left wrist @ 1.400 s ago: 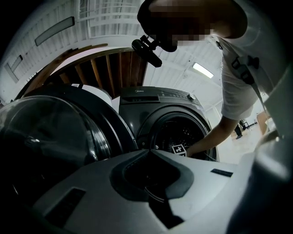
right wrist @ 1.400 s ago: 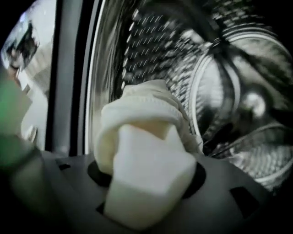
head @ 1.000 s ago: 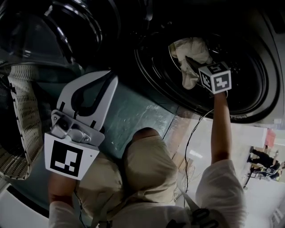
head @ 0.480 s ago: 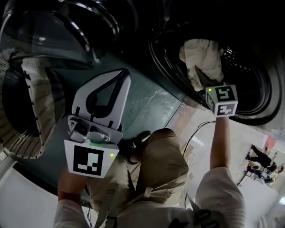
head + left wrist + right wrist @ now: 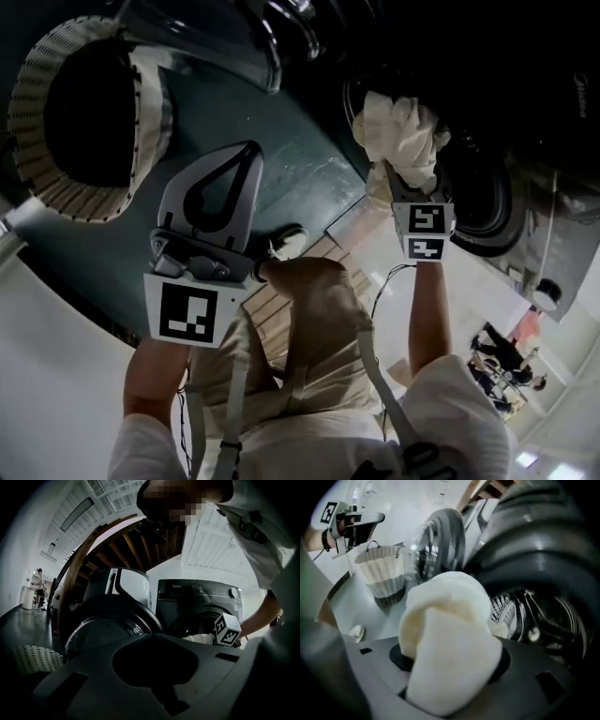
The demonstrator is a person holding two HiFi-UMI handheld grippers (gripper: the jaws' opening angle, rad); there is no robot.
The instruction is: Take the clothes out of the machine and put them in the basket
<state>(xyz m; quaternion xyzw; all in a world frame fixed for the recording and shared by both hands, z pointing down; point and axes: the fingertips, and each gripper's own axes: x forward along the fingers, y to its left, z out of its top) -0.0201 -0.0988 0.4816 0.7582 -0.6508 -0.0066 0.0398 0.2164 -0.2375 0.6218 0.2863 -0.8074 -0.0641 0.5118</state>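
A cream cloth (image 5: 398, 131) hangs bunched in front of the dark washing machine drum (image 5: 483, 192), with my right gripper (image 5: 390, 176) shut on it. In the right gripper view the cloth (image 5: 447, 620) fills the jaws and hides the fingertips. My left gripper (image 5: 249, 150) hovers over the dark green floor, jaws closed with nothing between them. The woven basket (image 5: 56, 183) stands at the upper left, beyond the left gripper. It also shows in the right gripper view, where the basket (image 5: 384, 571) sits left of the open door (image 5: 440, 541).
The round glass door (image 5: 220, 33) swings out between basket and drum. My knee and a shoe (image 5: 286, 242) are below the grippers. A cable (image 5: 380, 281) hangs by my right arm. A white appliance (image 5: 131, 583) stands beside the dark machine (image 5: 197, 597). People stand far off (image 5: 506, 352).
My right gripper has drawn the cream cloth back out of the drum. The left gripper has risen, still closed. The basket has come fully into the head view.
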